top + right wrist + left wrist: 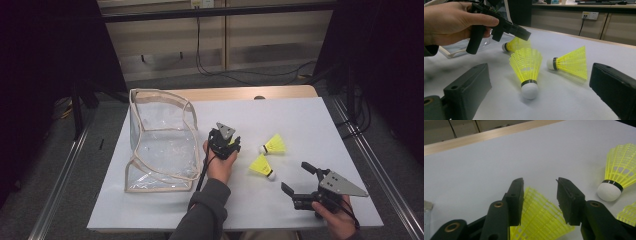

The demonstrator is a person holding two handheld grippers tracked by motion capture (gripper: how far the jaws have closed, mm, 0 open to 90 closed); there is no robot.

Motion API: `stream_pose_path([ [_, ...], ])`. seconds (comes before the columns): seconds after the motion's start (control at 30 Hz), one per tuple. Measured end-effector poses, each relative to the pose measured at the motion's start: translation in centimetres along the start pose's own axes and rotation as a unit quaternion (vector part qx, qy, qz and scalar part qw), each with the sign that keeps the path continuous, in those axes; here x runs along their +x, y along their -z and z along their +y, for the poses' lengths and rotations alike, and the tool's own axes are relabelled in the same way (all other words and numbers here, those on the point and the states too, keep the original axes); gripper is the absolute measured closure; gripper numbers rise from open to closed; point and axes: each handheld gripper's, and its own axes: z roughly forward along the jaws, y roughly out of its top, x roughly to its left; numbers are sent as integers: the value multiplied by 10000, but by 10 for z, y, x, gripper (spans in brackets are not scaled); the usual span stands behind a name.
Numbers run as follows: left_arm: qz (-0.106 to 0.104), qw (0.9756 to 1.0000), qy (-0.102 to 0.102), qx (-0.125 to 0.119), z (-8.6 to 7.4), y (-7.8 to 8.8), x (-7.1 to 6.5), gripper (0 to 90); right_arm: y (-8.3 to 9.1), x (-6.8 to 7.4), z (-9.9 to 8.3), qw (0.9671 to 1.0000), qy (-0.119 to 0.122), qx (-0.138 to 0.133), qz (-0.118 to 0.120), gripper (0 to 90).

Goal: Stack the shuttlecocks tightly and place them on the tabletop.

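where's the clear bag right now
In the high view the clear bag stands open on the left part of the white table, just left of the left tool, well apart from the two loose yellow shuttlecocks.

**Colours on the table**

Three shuttlecocks, all the same scheme: neon-yellow ribbed mesh plastic skirt, thin black band, white rounded cork. Nearest shuttlecock (527,71), far shuttlecock (570,63), third shuttlecock (540,216) sat between the matte black jaws of the left gripper (539,195). Right gripper (296,178) was black too, with a grey three-cornered plate on top. Clear plastic pouch bag (160,142) had cream-beige edge piping. Flat white tabletop board (300,120) had a light wood strip along its far edge. The sleeve (202,215) was dark grey.
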Motion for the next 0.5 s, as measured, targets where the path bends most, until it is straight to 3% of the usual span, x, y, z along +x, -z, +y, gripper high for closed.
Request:
stream_pose_path([
  [0.3,-41,9998,160,105,1,2,0,517,0,0,0,10000,7,0,6,27],
  [0.5,-16,9996,197,201,0,3,-1,616,0,0,0,10000,1,-1,1,27],
])
